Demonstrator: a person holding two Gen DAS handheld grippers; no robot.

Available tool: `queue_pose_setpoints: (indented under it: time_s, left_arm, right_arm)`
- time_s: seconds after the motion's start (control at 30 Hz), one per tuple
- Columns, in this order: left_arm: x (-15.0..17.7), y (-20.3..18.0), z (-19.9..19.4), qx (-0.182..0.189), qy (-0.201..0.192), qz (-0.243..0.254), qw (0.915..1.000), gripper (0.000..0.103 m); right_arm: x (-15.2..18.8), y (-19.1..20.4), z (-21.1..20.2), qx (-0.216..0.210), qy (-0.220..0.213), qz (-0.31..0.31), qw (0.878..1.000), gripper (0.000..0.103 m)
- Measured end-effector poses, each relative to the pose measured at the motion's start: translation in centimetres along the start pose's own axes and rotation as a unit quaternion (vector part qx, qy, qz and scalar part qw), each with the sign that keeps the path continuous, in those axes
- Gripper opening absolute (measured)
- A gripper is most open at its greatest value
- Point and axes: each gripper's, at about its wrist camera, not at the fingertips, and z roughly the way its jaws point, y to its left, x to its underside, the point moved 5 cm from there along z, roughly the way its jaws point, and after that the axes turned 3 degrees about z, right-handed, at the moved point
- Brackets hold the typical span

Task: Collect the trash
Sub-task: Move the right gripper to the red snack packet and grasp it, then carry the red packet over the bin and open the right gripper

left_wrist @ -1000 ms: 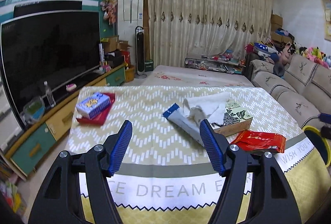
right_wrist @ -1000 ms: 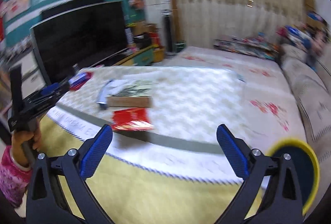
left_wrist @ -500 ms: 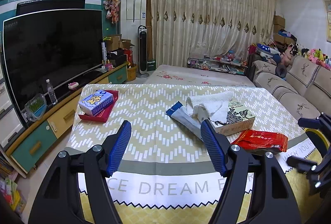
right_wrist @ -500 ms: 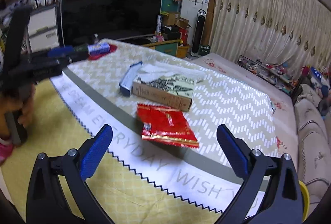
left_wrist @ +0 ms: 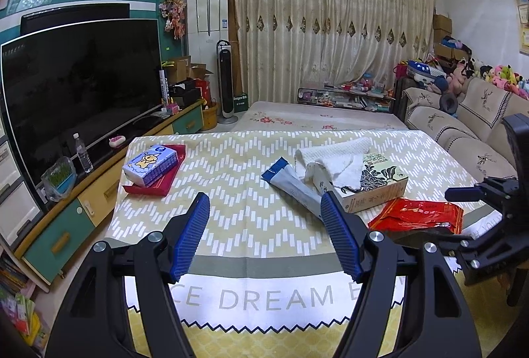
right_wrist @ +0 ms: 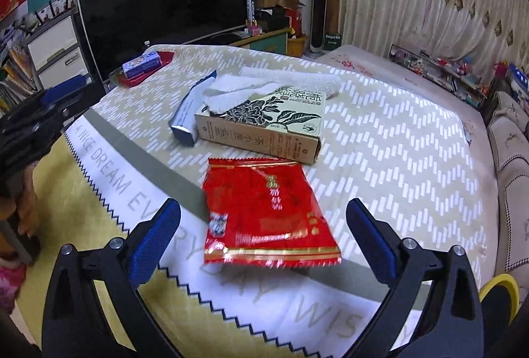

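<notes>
A red snack wrapper (right_wrist: 264,209) lies flat on the table near its front edge; it also shows in the left wrist view (left_wrist: 418,217). My right gripper (right_wrist: 263,237) is open and empty, its jaws wide on either side of the wrapper's near end, just above it. Behind the wrapper lies a beige tea box (right_wrist: 264,130) with a white cloth (right_wrist: 264,85) draped on it, and a blue-grey wrapper (right_wrist: 190,111) to its left. My left gripper (left_wrist: 266,234) is open and empty, hovering over the table's front middle, short of the blue-grey wrapper (left_wrist: 291,182).
A blue tissue pack (left_wrist: 150,164) sits on a red tray (left_wrist: 155,184) at the table's left. The table has a patterned cloth (left_wrist: 238,159). A TV (left_wrist: 76,83) and cabinet stand left, a sofa (left_wrist: 463,130) right, and a yellow-rimmed bin (right_wrist: 499,293) sits low at the right.
My right gripper has swung in and moved down toward the red wrapper, which now lies between its jaws. My left gripper has barely moved.
</notes>
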Motion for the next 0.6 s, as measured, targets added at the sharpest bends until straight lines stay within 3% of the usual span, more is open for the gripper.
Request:
queue_pose_setpoints:
  time_s: [0.2,0.6]
  left_arm:
    - [0.1,-0.2,0.0,0.0,0.001,0.003,1.0,0.069]
    - [0.1,-0.4,0.1,-0.001,0.001,0.006,1.0,0.069]
  right_arm:
    - [0.2,-0.6,1.5,-0.015,0.041,0.022,0.999,0.065]
    - [1.3,0.1,-1.2,-0.025,0.032,0.018,0.999,0.065]
